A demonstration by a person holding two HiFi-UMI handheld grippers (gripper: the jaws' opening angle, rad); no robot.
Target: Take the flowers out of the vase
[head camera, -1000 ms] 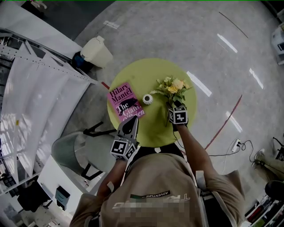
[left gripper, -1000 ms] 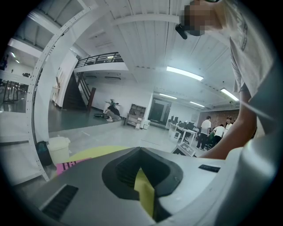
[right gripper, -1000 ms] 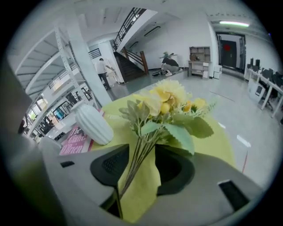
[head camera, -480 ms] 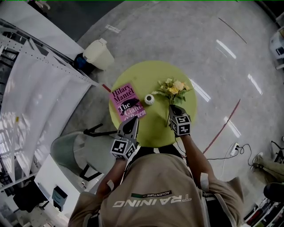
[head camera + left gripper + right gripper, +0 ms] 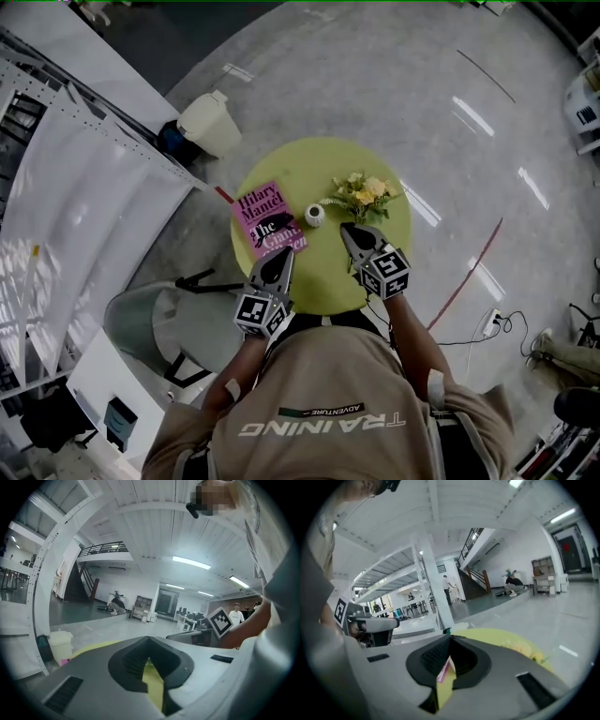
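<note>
A small white vase (image 5: 314,215) stands near the middle of the round green table (image 5: 309,164). A bunch of yellow and white flowers (image 5: 364,191) with green leaves lies on the table just right of the vase, outside it. My right gripper (image 5: 347,230) hovers above the table, just on my side of the flower stems, shut with nothing between its jaws. In the right gripper view the flowers (image 5: 522,647) show as a yellow blur past the jaws. My left gripper (image 5: 282,255) hangs over the table's near edge, shut and holding nothing.
A pink book (image 5: 264,217) lies on the table left of the vase. A white bin (image 5: 211,122) stands on the floor beyond the table. A grey chair (image 5: 155,323) and a white partition (image 5: 84,187) are at the left.
My right gripper was at the flower stems, then lifted and drew back toward me; the flowers stayed lying on the table. The left gripper has kept still.
</note>
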